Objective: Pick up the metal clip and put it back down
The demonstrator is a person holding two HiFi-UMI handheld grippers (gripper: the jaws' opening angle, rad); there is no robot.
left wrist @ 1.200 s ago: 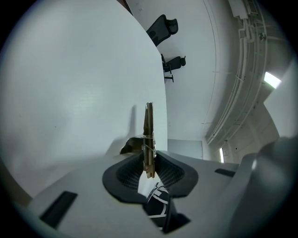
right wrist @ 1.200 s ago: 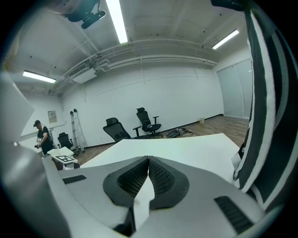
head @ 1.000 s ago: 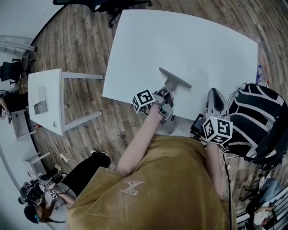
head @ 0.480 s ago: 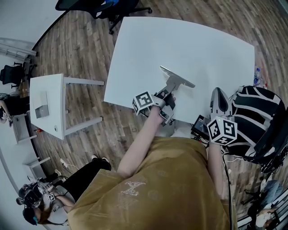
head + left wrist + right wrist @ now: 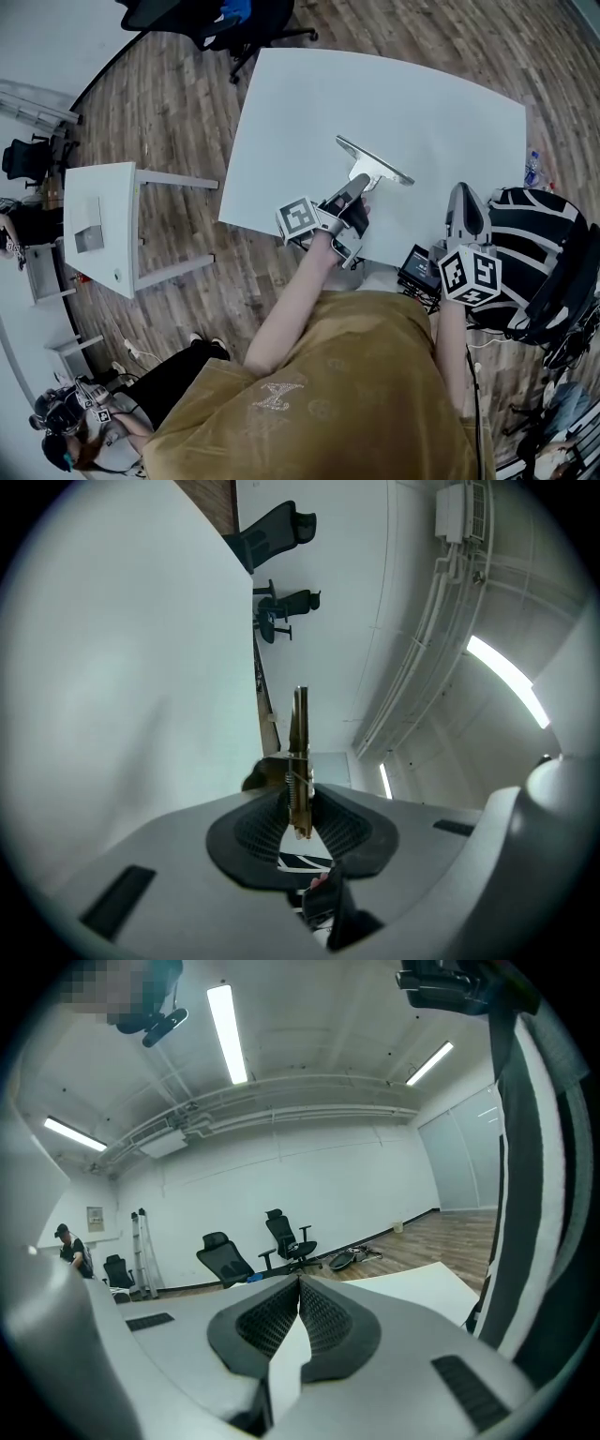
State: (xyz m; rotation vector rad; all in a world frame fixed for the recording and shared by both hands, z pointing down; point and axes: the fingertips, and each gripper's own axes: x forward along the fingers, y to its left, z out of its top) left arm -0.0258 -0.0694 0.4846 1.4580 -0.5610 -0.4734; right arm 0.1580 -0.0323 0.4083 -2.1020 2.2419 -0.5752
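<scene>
The metal clip [image 5: 375, 162], a long flat bar on a short handle, hangs over the near part of the white table [image 5: 309, 103]. My left gripper [image 5: 356, 185] is shut on its handle. In the left gripper view the clip [image 5: 299, 747] shows edge-on with its spring, pinched between the dark pads [image 5: 258, 822], and the table [image 5: 112, 667] fills the left side. I cannot tell whether the clip touches the tabletop. My right gripper [image 5: 463, 195] stands off the table's near right edge, shut with nothing in it; its pads [image 5: 328, 1321] meet.
A small white side table [image 5: 103, 220] stands to the left. Black office chairs [image 5: 216, 14] are beyond the far edge. A black-and-white striped bag [image 5: 534, 253] and a dark device [image 5: 420, 267] sit at the right. A person [image 5: 75, 441] is at lower left.
My left gripper has carried the clip a little to the right over the table. The right gripper has drifted slightly right and stays shut.
</scene>
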